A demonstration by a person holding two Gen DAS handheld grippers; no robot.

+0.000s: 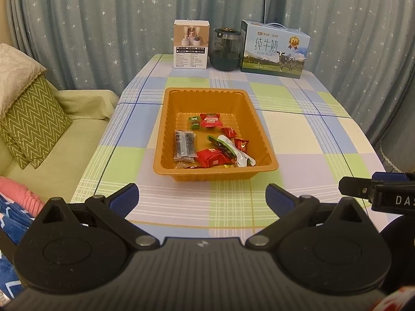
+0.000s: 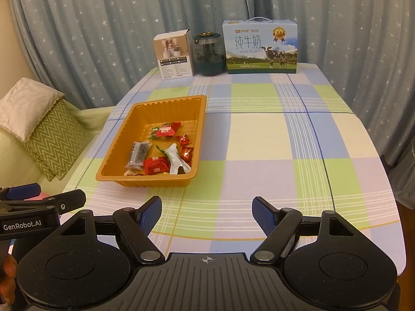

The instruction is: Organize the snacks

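An orange plastic tray [image 1: 166, 134] [image 2: 122, 132] sits on the checked tablecloth [image 1: 298, 134] [image 2: 259, 140]. Inside it lie several wrapped snacks: red packets [image 1: 213, 157] [image 2: 155, 165], a dark clear-wrapped bar [image 1: 184, 145] [image 2: 138, 153], a white and green pouch [image 1: 234, 150] [image 2: 175, 159] and small green sweets [image 1: 194, 122]. My left gripper [image 1: 202, 194] hovers open just in front of the tray's near rim, nothing between its blue pads. My right gripper [image 2: 207, 211] stands open over bare cloth, to the right of the tray and nearer than it.
At the table's far edge stand a white product box [image 1: 190, 44] [image 2: 174, 55], a dark glass jar [image 1: 225, 49] [image 2: 209, 53] and a milk carton case [image 1: 275, 49] [image 2: 260, 46]. A sofa with zigzag cushions [image 1: 33, 124] [image 2: 49, 134] lies left. Starred curtains hang behind.
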